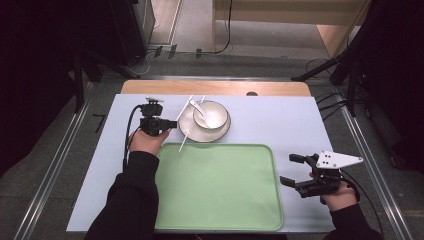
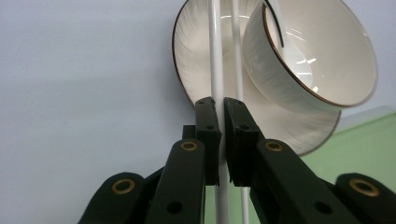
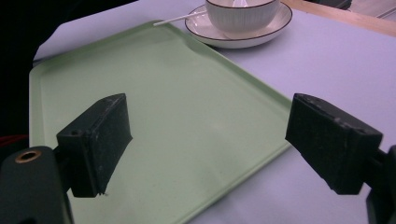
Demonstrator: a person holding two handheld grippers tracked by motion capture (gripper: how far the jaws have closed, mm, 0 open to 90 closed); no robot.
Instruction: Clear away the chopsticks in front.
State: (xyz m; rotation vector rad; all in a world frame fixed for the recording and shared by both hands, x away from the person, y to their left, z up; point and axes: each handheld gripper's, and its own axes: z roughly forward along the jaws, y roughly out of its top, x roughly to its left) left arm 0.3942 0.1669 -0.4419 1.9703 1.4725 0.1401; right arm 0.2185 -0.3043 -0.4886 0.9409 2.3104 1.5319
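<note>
Chopsticks [image 2: 217, 70], two thin white sticks, lie side by side across the left edge of the plate [image 2: 196, 56], their near ends reaching past its rim toward the corner of the green tray [image 1: 220, 200]. Left tool [image 2: 221, 135] sits pressed together on them: one stick is plainly pinched between the pads; the second runs just beside it, and whether it is caught too is hard to tell. Long axis of the sticks points straight away from this tool, up over the plate and alongside the bowl [image 2: 317, 60]. Left hand [image 1: 147, 140] is by far the nearer; any lift likely has to follow that axis or rise clear of the plate rim to avoid dragging the bowl.

Right tool [image 1: 300, 172] hangs with jaws spread wide off the tray's right edge, well apart from the dishes, holding nothing.

Materials: glazed white ceramic plate and bowl, ribbed outside, thin dark rims; white spoon [image 1: 197, 107] resting in the bowl; smooth matte plastic tray with raised lip; pale lilac counter [image 1: 290, 120] covering.
</note>
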